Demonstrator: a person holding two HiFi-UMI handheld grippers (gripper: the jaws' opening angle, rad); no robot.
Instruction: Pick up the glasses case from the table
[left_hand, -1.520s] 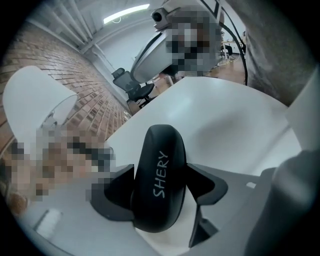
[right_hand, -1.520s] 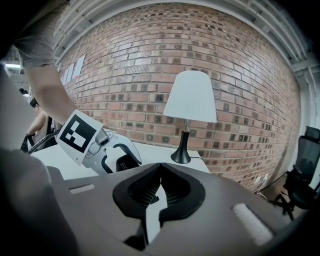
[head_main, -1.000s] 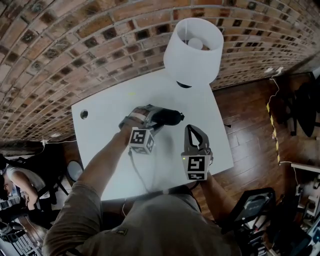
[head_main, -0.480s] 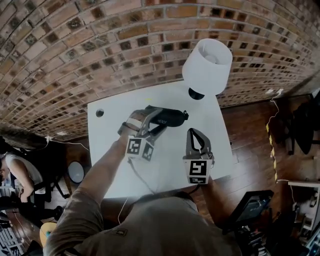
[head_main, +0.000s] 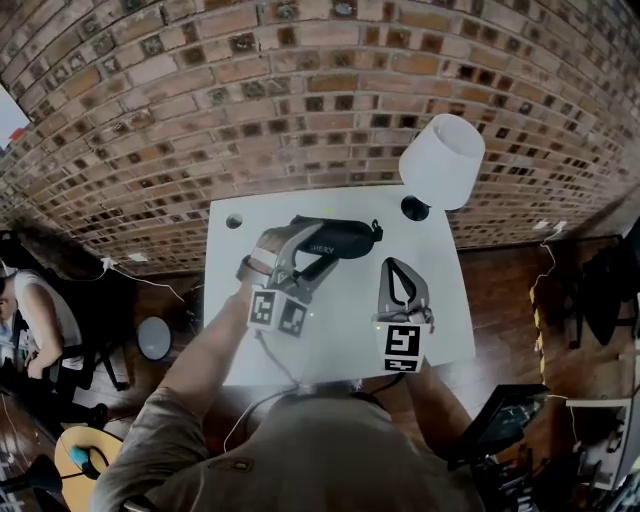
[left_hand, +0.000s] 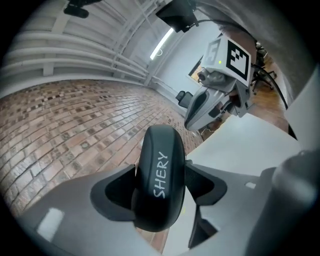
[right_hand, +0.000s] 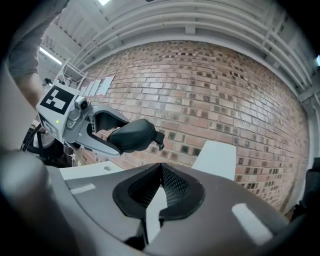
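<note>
The black glasses case (head_main: 335, 236), with white lettering on its lid, hangs in the air above the white table (head_main: 420, 315). My left gripper (head_main: 305, 250) is shut on it, one pad on each long side. In the left gripper view the case (left_hand: 159, 185) fills the gap between the jaws and points at the brick wall. My right gripper (head_main: 398, 276) is to the right of the case, also raised, its jaws closed tip to tip with nothing between them (right_hand: 160, 192). From the right gripper view the case (right_hand: 134, 135) and the left gripper (right_hand: 107, 131) show at upper left.
A white lamp (head_main: 443, 160) with a black base stands at the table's far right corner against the brick wall (head_main: 300, 110). A round cable hole (head_main: 233, 220) is at the table's far left. Chairs and a seated person (head_main: 35, 325) are on the floor at left.
Both grippers have risen from the table, the left one carrying the glasses case up with it. The head camera has also pulled back, so the table looks smaller.
</note>
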